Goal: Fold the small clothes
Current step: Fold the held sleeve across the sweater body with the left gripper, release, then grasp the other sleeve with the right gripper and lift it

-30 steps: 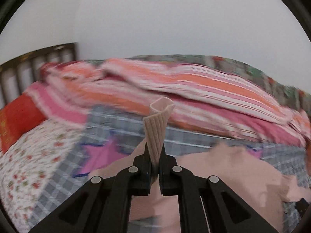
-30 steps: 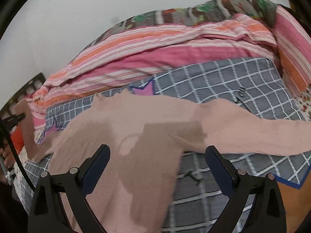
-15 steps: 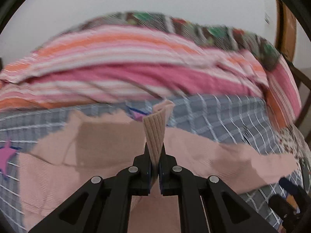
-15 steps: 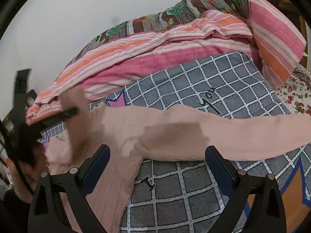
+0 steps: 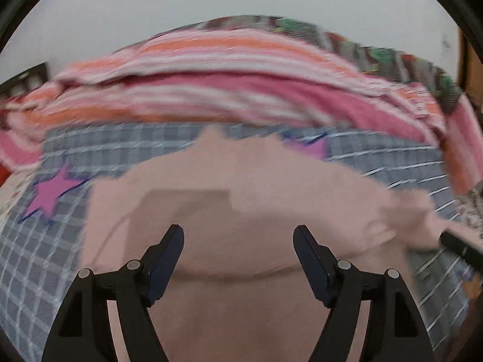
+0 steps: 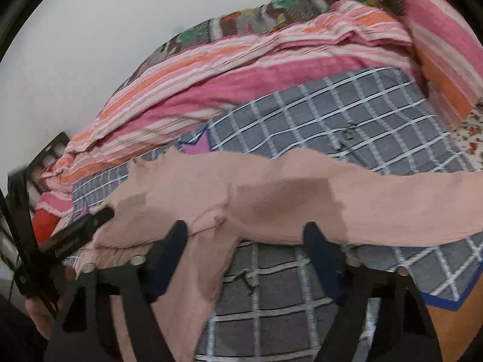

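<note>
A pale pink long-sleeved top [image 5: 241,211] lies spread on a grey checked cloth on the bed. In the right wrist view the top [image 6: 211,193] has its left sleeve folded over the body and its right sleeve stretched out to the right. My left gripper [image 5: 238,241] is open and empty just above the top's body; it also shows at the left edge of the right wrist view [image 6: 75,235]. My right gripper [image 6: 246,241] is open and empty over the top's lower edge; its dark tip shows in the left wrist view [image 5: 459,247].
A grey checked cloth [image 6: 347,120] with purple stars covers the bed. A rumpled pink and orange striped blanket [image 5: 241,84] is heaped along the far side by the wall. A dark headboard [image 6: 45,157] stands at the left. Floral sheet [image 6: 471,129] shows at the right.
My left gripper has carried the sleeve cuff across the top, opened and let it go. The sleeve now lies folded over the body. My right gripper has stayed open.
</note>
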Tool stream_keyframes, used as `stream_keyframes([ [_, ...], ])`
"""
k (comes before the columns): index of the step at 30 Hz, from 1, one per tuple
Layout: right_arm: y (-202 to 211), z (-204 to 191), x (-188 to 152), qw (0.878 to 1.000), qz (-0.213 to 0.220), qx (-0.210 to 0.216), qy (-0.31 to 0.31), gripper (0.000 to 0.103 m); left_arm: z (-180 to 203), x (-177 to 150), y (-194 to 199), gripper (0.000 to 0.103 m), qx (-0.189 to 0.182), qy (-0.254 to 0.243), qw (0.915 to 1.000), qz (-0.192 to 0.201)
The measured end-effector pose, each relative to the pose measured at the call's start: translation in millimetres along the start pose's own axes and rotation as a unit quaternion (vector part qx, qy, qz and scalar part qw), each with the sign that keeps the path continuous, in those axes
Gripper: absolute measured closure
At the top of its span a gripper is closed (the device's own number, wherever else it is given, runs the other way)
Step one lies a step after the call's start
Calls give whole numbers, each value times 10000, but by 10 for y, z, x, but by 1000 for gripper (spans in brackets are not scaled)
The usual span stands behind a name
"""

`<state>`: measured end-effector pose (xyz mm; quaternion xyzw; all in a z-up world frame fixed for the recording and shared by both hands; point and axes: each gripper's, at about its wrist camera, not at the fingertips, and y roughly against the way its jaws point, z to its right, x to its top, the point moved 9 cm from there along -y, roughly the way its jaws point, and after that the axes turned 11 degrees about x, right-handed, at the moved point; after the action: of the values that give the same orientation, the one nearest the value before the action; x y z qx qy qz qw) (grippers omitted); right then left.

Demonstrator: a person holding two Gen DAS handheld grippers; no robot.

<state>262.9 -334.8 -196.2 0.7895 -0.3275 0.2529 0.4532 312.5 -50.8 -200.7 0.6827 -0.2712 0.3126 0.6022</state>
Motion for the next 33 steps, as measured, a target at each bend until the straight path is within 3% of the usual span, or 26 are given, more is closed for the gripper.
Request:
stream_keyframes([
  [5,-309,-201,-97,9987,-419,74,285,56,-577,-298,-140,30,85,439,9982,-399],
  [7,-436,-301,-113,9976,-547,103,411,58,-642,-319,-186,30,-48,503,9972,-554],
  [11,-676,-398,-66,9977,-610,157,251,60,-710,-332,-193,30,-321,697,9961,-432],
  [16,-989,-241,-181,9944,-1031,-226,88,68,-707,-398,-223,30,-645,800,9935,-489],
  [19,-958,-222,-141,9955,-869,-345,160,94,-705,-396,-204,30,-724,824,9930,-434],
  [21,-966,-227,-154,9960,-853,-242,147,101,-719,-396,-181,30,-745,863,9927,-382],
  [27,-621,-294,-32,9990,-212,-225,329,103,-794,-371,-115,30,-732,999,9921,-204],
  [30,-633,-259,-99,9983,-341,-307,372,102,-774,-368,-136,29,-680,956,9928,-222],
  [33,-703,-220,-125,9984,-521,-150,152,95,-755,-376,-139,29,-641,904,9936,-214],
])
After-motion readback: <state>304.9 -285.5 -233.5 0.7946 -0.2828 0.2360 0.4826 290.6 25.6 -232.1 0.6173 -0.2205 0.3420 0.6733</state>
